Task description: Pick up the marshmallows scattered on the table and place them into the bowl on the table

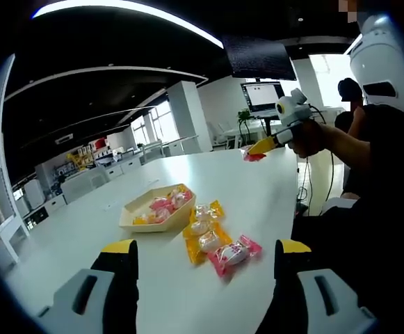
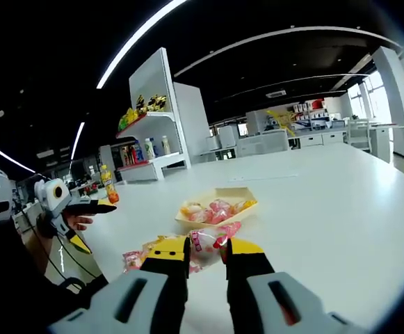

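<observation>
Marshmallows lie on white worktop just ahead of left hand-held gripper, jaws wide apart, beside bowl already holding some. Right hand-held gripper clamps one pink-wrapped marshmallow, bowl beyond it.

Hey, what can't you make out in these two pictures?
Right gripper view: loose packets partly hidden behind the right tongs; count unclear.
Both views: bowl contents overlap, too small to count.
Left gripper view: held packet in the right tongs is tiny and blurred.
</observation>
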Demonstrator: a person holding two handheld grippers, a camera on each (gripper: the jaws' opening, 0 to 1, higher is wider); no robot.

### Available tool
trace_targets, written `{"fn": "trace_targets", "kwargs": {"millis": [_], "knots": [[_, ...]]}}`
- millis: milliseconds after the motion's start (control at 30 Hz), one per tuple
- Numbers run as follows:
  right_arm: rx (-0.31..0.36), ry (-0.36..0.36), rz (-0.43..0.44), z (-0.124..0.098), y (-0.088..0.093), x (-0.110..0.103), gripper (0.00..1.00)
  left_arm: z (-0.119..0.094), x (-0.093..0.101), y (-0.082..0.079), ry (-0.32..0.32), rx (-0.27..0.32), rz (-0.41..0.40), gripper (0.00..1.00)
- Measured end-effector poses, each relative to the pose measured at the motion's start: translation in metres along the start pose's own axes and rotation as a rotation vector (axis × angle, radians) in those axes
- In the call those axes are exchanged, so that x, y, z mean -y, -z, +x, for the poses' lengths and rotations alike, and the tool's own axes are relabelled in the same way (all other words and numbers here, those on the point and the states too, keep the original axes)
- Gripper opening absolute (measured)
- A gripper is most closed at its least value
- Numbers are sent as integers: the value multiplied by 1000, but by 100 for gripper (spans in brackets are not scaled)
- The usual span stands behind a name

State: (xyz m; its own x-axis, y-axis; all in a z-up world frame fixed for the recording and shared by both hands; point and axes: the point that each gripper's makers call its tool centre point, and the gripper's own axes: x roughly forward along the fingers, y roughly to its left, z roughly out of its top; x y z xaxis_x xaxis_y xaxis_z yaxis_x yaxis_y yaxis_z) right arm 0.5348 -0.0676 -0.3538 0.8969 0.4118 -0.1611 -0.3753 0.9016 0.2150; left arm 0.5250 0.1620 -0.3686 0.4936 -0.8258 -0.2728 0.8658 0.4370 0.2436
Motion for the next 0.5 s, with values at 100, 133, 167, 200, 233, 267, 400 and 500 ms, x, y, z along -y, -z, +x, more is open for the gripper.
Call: {"fn": "trace_targets", "kwargs": {"millis": [100,133,167,200,233,267,400,500], "knots": [[2,-1,-9,1,-2,0,19,-1,0,0,1,0,2,79],[4,-2,-12,1,-3,-1,19,-1,0,0,1,1,1,79],[5,-3,-13,2,-4,-1,19,-1,0,-1,1,1,1,79],[7,-5,-10,3,-5,-2,19,-1,-1,-1,-1,1,2,79],[8,-7,-8,3,-5,-2,19,-1,-1,-1,-2,1,2,79],[8,-8,-5,4,-6,-3,19,-2,-1,0,-3,1,3,79],[10,-15,-9,7,-8,-5,19,-2,-2,0,-4,0,5,79],[13,-23,-11,9,-9,-7,19,-2,-1,1,-4,-4,8,79]]}}
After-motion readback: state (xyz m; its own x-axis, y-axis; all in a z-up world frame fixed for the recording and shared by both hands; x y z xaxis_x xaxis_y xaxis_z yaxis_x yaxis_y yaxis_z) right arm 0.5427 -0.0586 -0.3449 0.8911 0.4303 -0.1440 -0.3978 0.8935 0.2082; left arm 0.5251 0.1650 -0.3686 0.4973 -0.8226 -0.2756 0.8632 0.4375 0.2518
